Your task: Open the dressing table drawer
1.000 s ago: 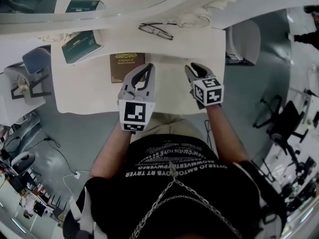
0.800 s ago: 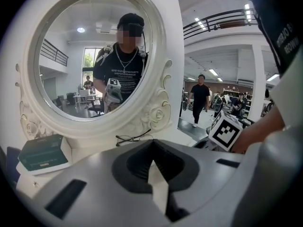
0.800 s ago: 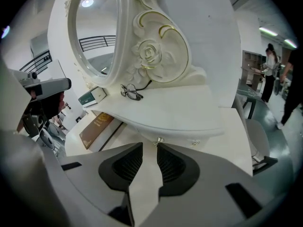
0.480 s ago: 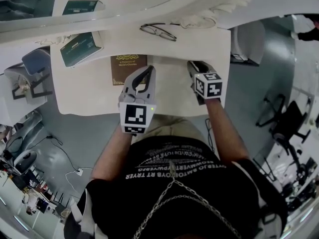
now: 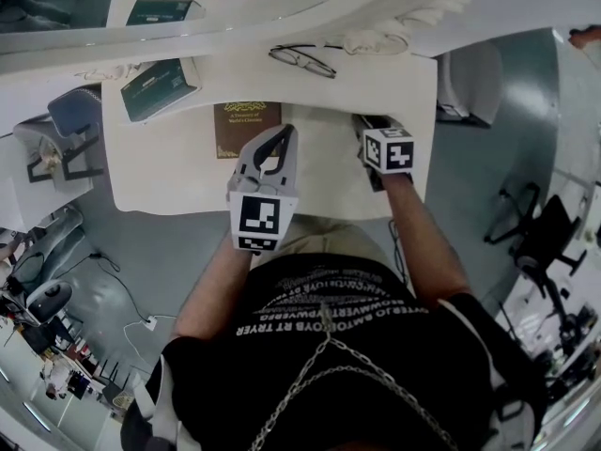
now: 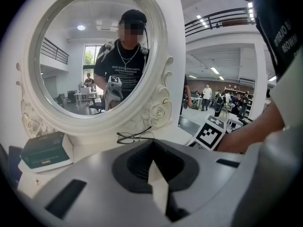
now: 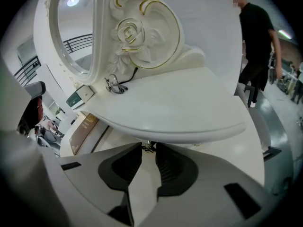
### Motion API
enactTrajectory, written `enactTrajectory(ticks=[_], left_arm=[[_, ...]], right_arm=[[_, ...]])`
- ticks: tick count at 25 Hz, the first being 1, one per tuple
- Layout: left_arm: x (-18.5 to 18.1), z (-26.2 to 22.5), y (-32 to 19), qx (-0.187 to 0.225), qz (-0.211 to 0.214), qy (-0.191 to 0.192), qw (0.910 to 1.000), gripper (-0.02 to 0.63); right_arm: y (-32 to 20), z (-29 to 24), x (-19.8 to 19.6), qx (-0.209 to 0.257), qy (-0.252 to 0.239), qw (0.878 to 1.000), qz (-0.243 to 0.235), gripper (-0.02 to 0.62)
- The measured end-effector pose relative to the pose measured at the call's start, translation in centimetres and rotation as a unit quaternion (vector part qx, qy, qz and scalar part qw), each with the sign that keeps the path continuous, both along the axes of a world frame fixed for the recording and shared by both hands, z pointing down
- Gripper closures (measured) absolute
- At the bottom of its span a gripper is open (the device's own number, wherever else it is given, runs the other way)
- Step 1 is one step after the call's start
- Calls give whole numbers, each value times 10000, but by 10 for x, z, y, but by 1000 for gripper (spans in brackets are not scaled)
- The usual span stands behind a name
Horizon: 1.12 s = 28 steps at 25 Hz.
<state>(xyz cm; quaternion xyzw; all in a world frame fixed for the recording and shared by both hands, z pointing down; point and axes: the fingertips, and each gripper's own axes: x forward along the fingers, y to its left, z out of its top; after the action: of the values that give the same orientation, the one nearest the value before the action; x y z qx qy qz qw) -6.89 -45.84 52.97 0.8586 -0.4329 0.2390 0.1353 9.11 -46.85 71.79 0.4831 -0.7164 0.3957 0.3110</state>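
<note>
Left tongs (image 6: 152, 159) closed on nothing; right tongs (image 7: 147, 151) pinch one small drawer knob (image 7: 149, 147) under the white table (image 7: 189, 108) edge; one pair of glasses (image 5: 302, 60), one brown book (image 5: 246, 125).

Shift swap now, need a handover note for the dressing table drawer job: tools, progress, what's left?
Left tool: shut, empty, over the dressing table top.
Right tool: below the front edge, jaws close either side of the drawer knob; can't tell if clamped.
Done: right tool at the knob.
Left: confirm grip, pull the drawer out; it doesn't look open yet.
</note>
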Motion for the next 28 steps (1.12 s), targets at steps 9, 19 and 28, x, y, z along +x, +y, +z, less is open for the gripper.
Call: enactTrajectory(ticks=[9, 19, 28], left_arm=[[-6, -18, 7, 161, -190, 8, 9997, 601], [-5, -25, 20, 251, -353, -8, 9991, 601], [-1, -41, 27, 426, -466, -30, 9980, 601]], right_arm=[[13, 0, 2, -67, 86, 9998, -147, 511], [28, 1, 0, -145, 55, 9992, -374, 511], [46, 3, 1, -219, 45, 9983, -534, 511]])
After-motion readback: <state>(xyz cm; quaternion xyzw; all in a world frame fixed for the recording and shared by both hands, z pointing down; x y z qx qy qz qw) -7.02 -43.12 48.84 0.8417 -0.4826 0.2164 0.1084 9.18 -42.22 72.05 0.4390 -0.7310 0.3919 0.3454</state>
